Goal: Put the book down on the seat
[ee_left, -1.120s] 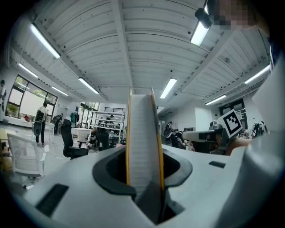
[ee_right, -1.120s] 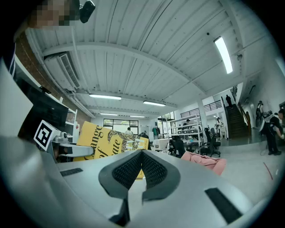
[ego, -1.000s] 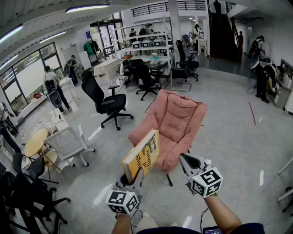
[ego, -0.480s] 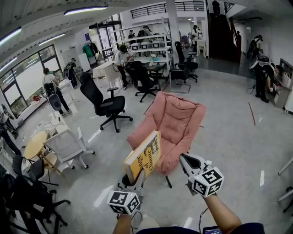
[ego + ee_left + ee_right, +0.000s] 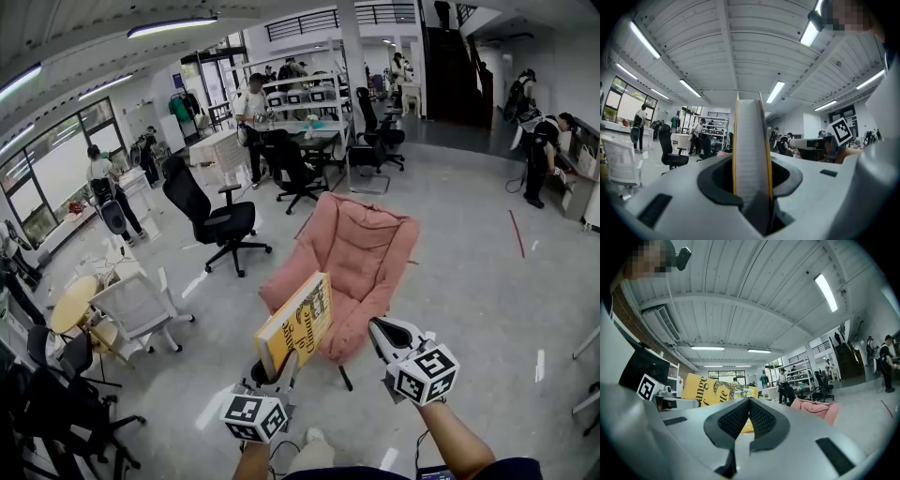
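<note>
Left gripper (image 5: 279, 364): jaws clamped on the lower edge of the book (image 5: 294, 322); in the left gripper view the white page block stands upright between the pads, a yellow cover on either side.

Right gripper (image 5: 377, 328): jaws together, nothing between them; it rides just to the right of the book, not touching it.

Book: held in the air, on edge, long axis running up and to the right in the head view, yellow cover facing the right gripper; not on anything yet.

Key relation: the pink chair (image 5: 361, 239) stands ahead of both grippers; its seat (image 5: 349, 309) lies beyond the book and a little to its right, and seemingly lower; in the head view the book's top corner overlaps the chair's near left edge, but depth there is uncertain; I judge them apart.

Judgement: the left hand is the one that matters, since it alone bears the book; the move calls for going forward and slightly right, then tipping the book from on-edge to flat over the cushion; risk is the book sliding off the sloped front of the cushion.
</note>
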